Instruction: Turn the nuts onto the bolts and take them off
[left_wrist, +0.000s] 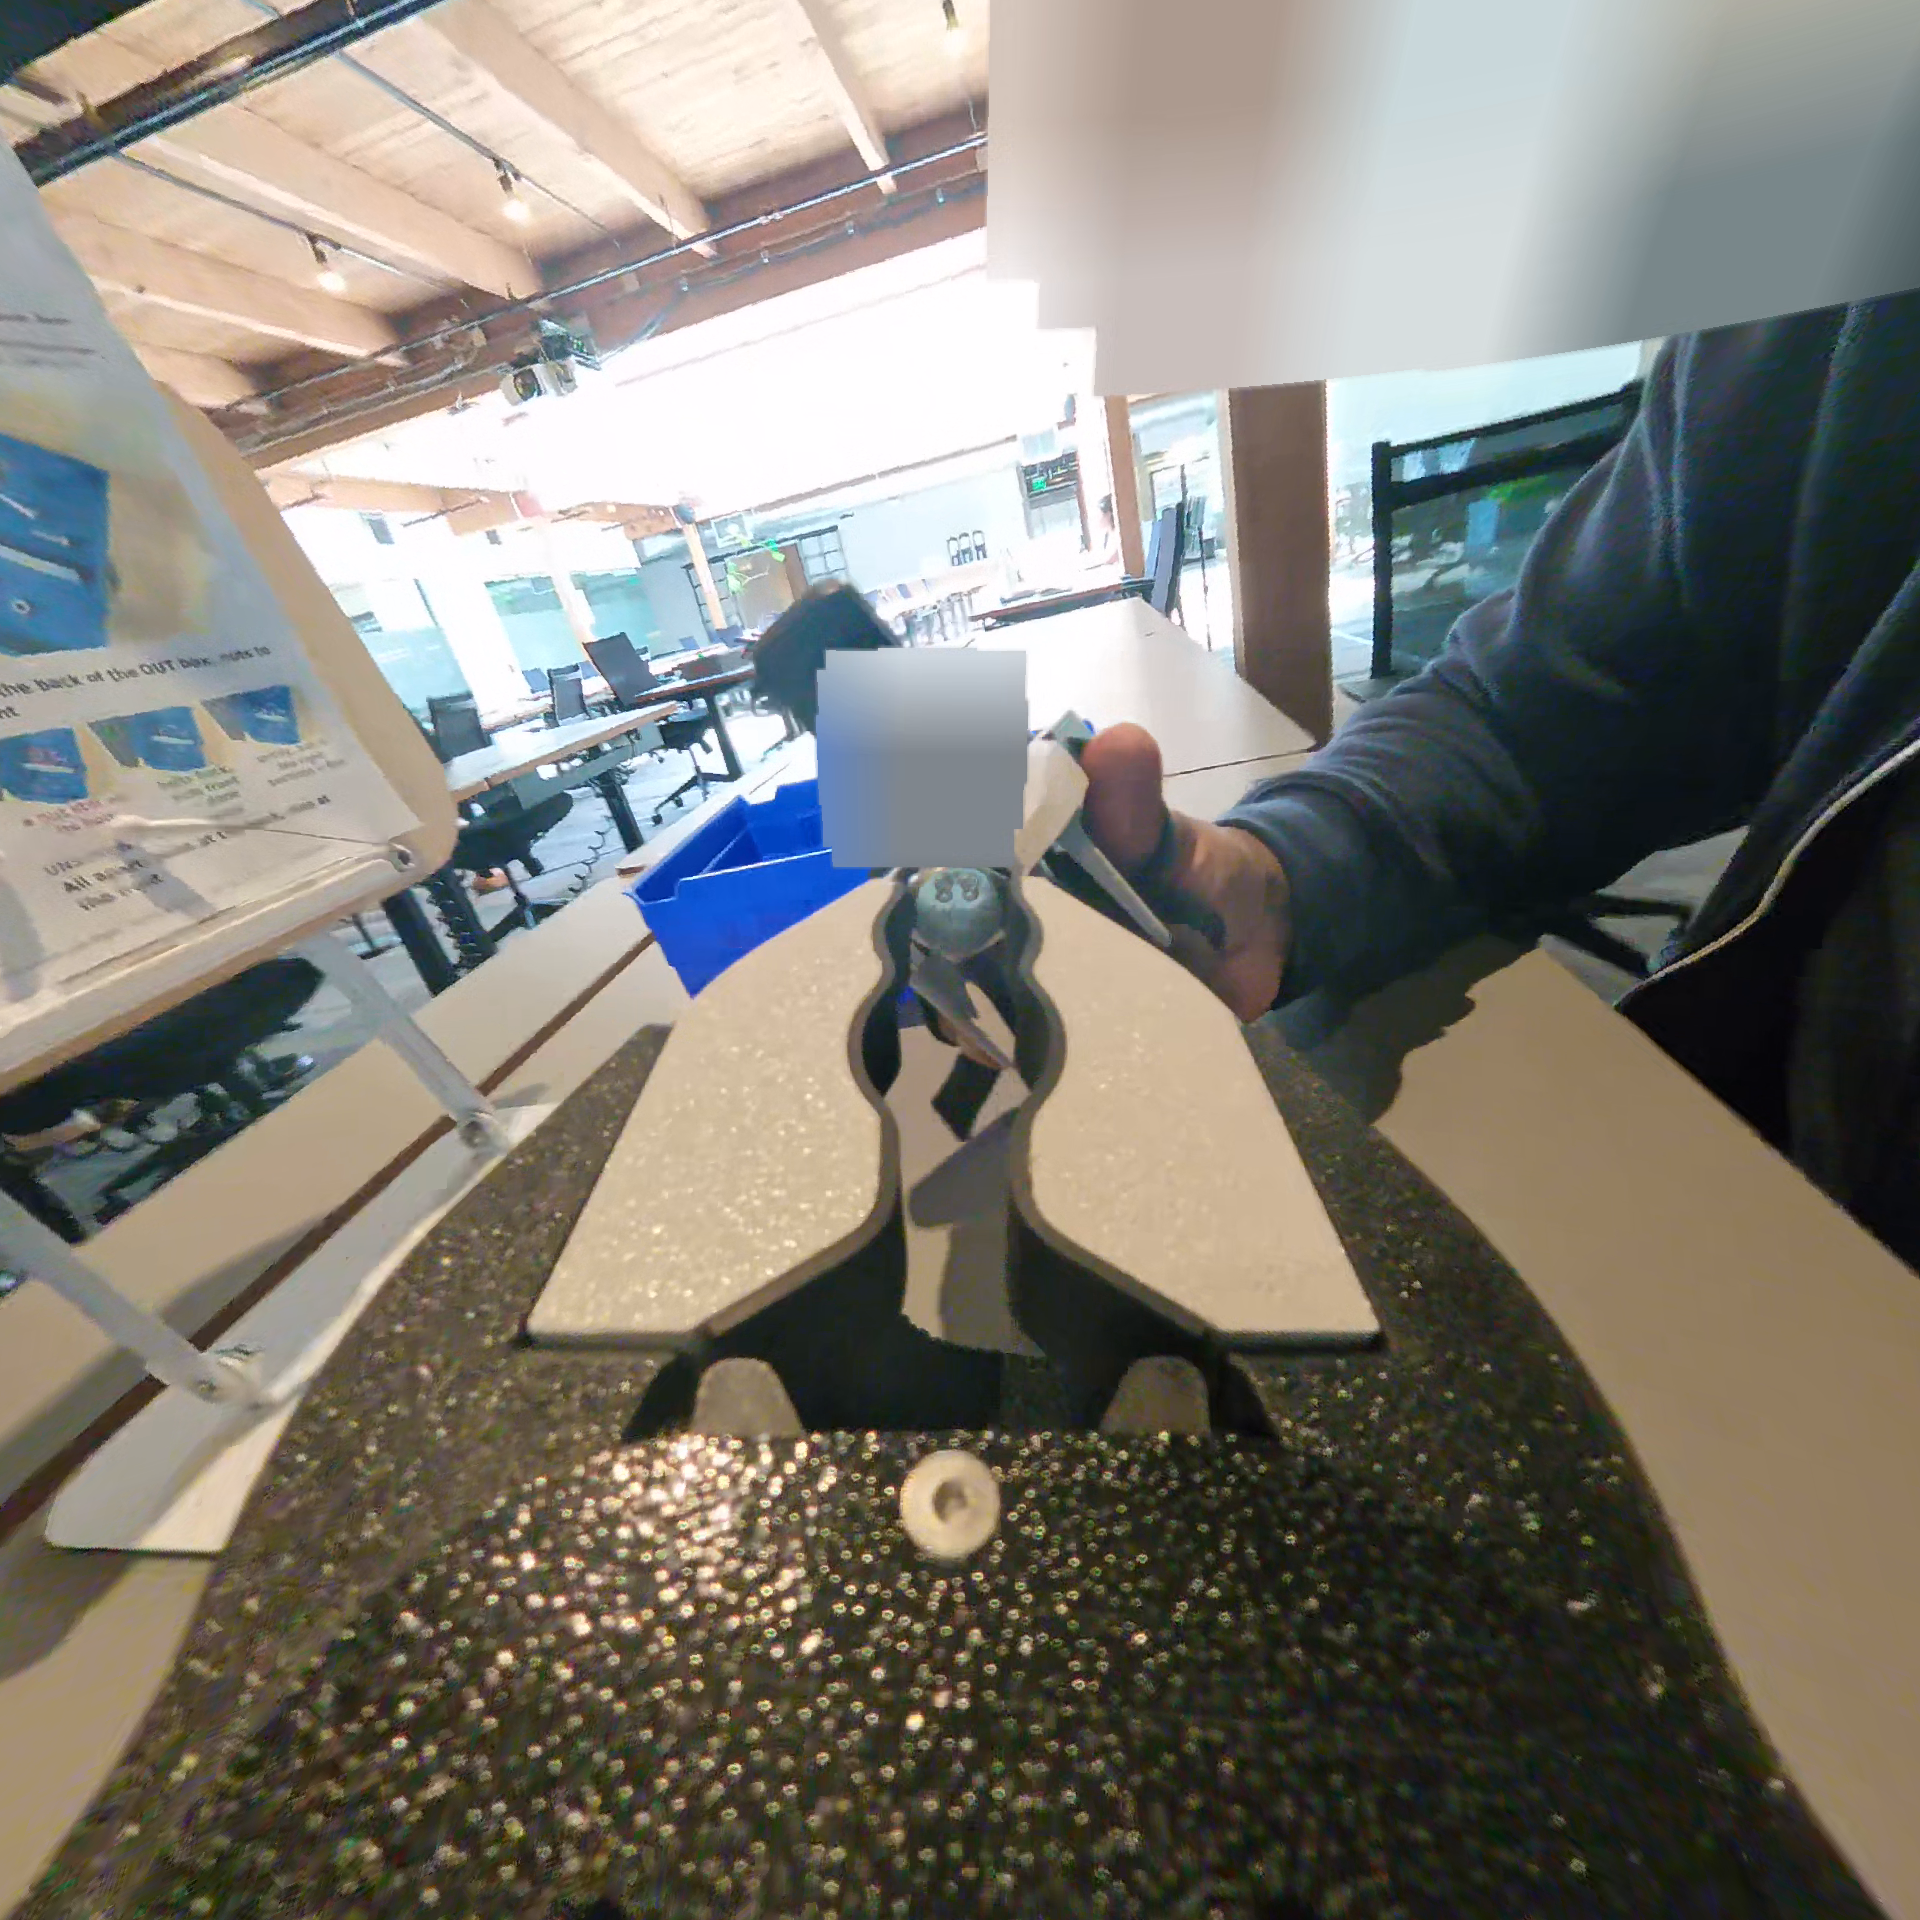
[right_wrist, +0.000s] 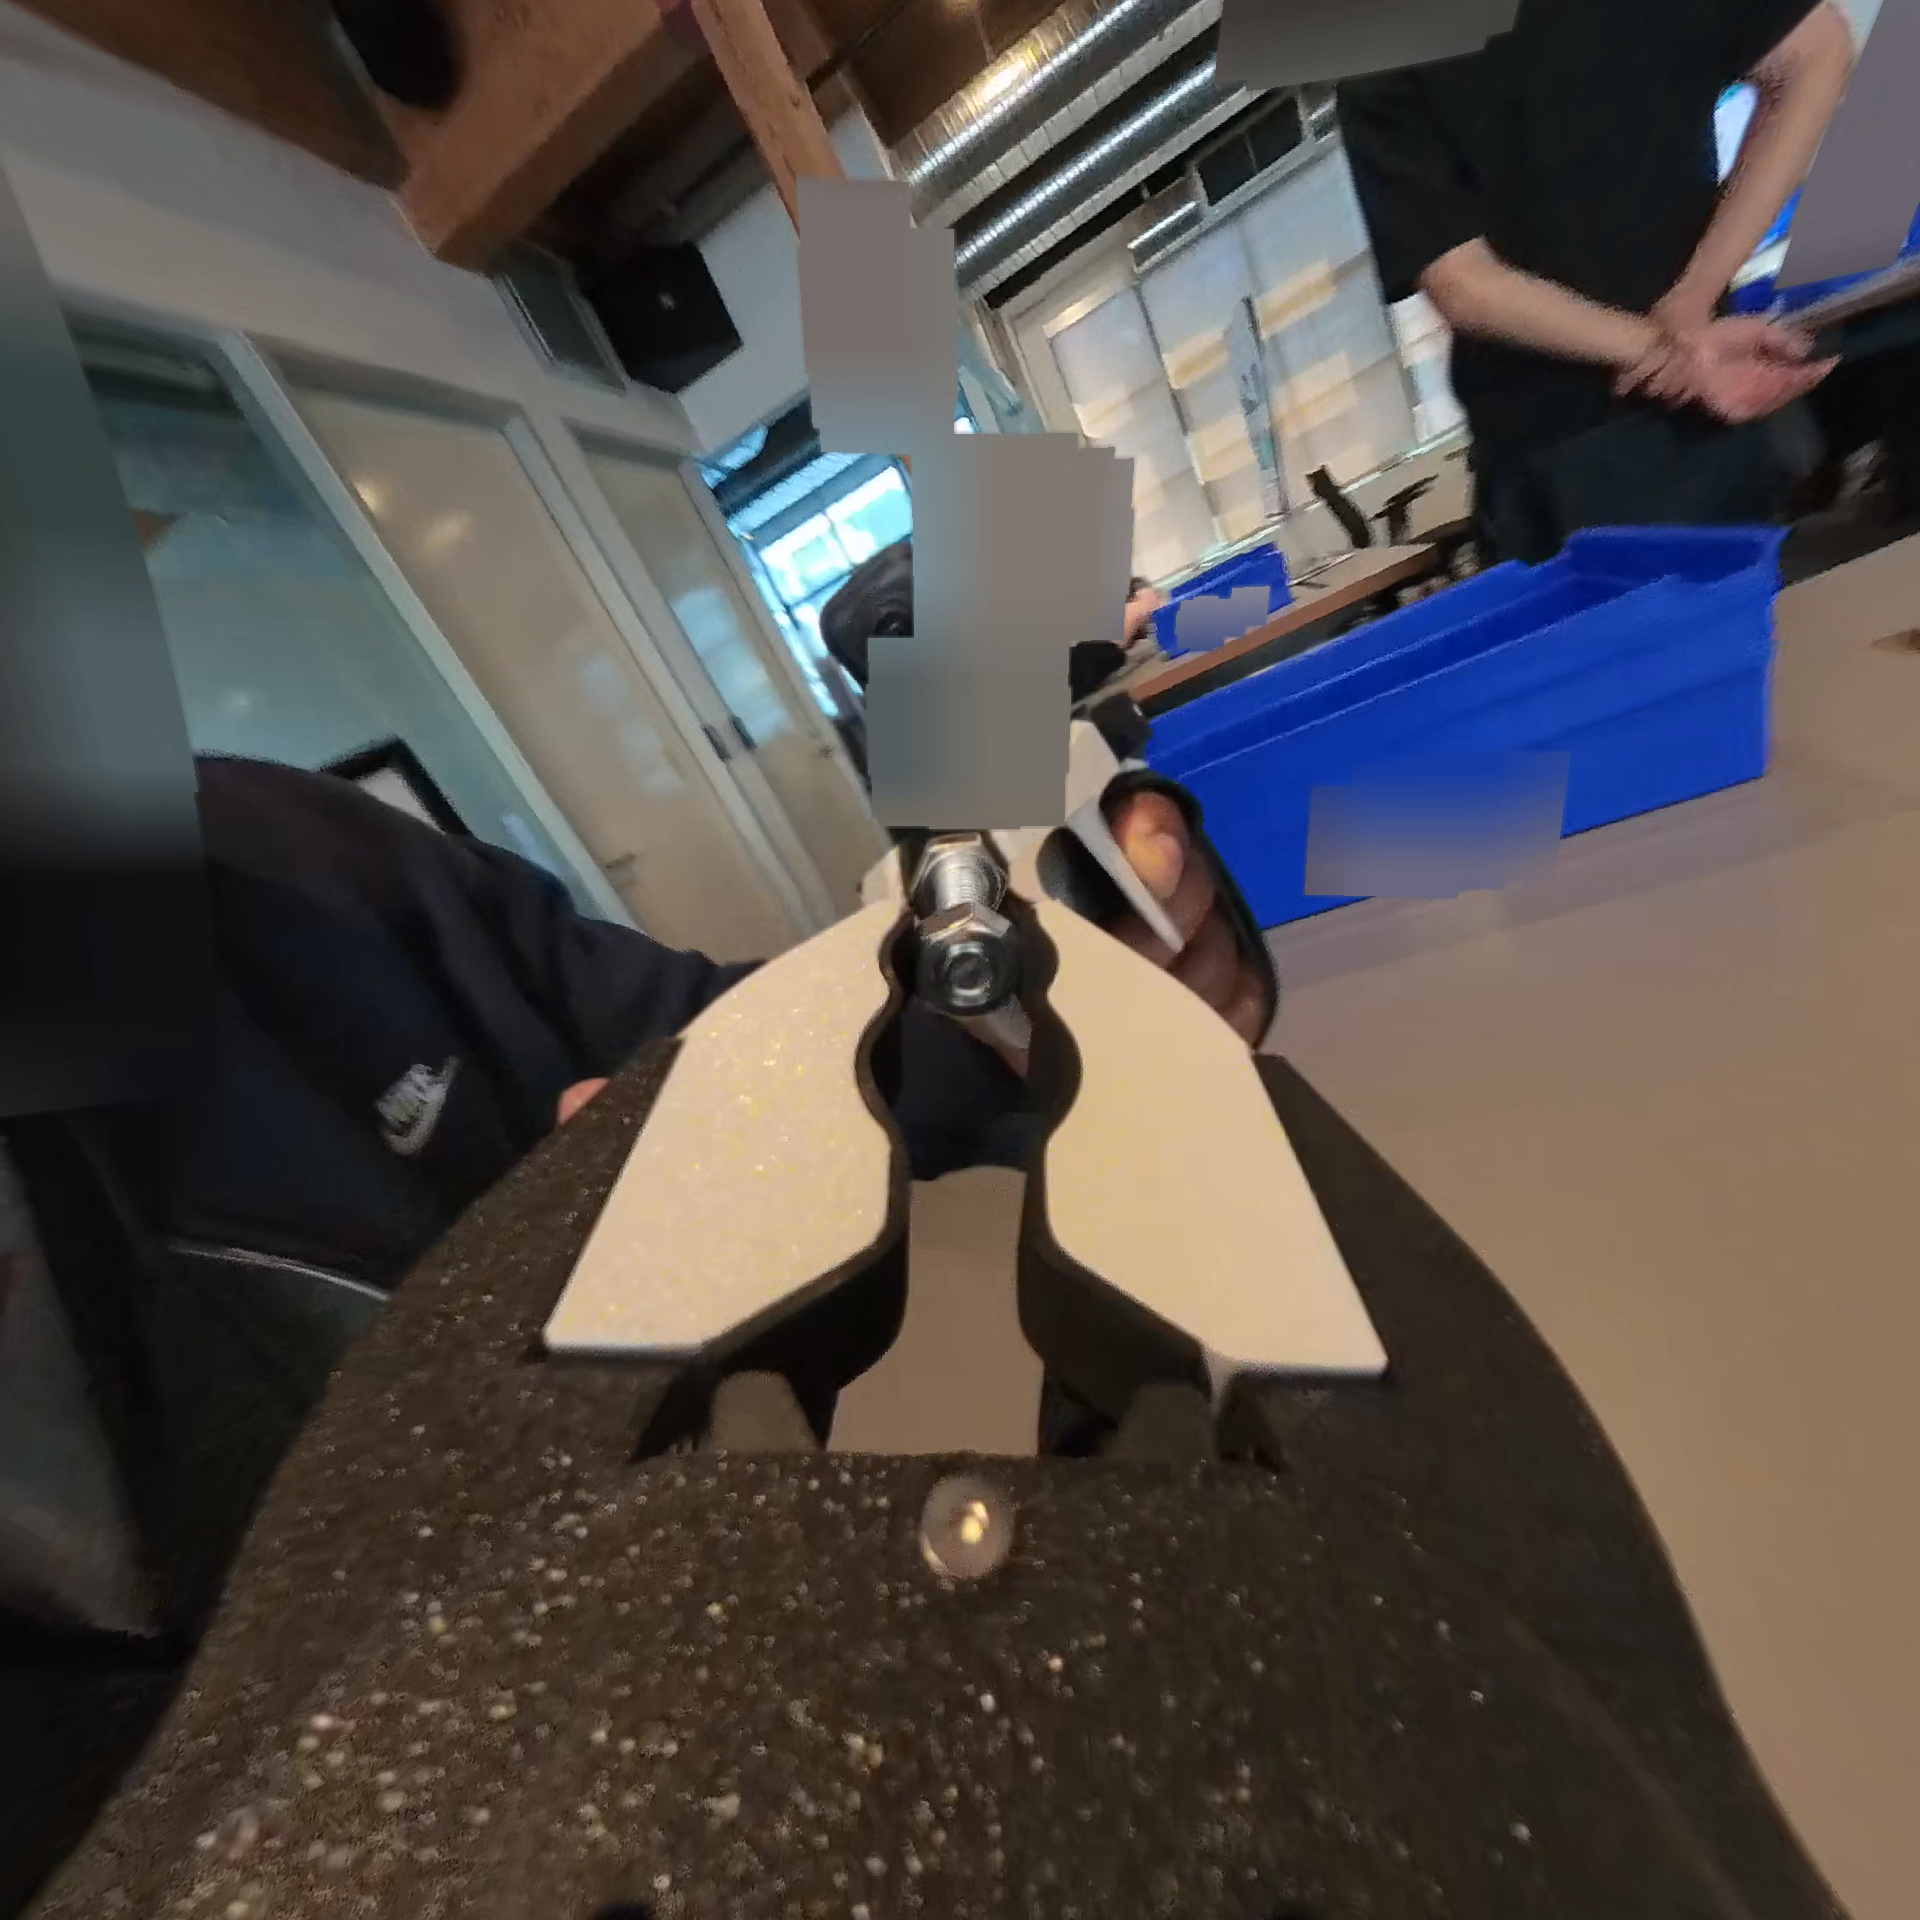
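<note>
Left gripper (left_wrist: 951, 914) clamped on round silver bolt head (left_wrist: 954, 910); right gripper (right_wrist: 961, 961) clamped on silver hexagonal nut (right_wrist: 964, 975), threaded onto one bolt. Two blue plastic bins (right_wrist: 1507, 675) behind, on beige table (right_wrist: 1558, 1091).

Left gripper (left_wrist: 956, 914) raised above the table (left_wrist: 1621, 1174), pale fingers (left_wrist: 758, 1132) drawn close together and clamped at their tips on the bolt (left_wrist: 958, 909) head. Right gripper (right_wrist: 961, 961) likewise held clear of the table, directly opposite and facing the left one, fingers (right_wrist: 769, 1153) closed on the nut (right_wrist: 964, 971) at the bolt's threaded end. Tips of both tools meeting at the bolt. Person's hand (left_wrist: 1195, 873) wrapped round the right tool just beyond the bolt, dark sleeve (left_wrist: 1558, 727) angled upward from the table; other hand (right_wrist: 1174, 894) gripping the left tool.
</note>
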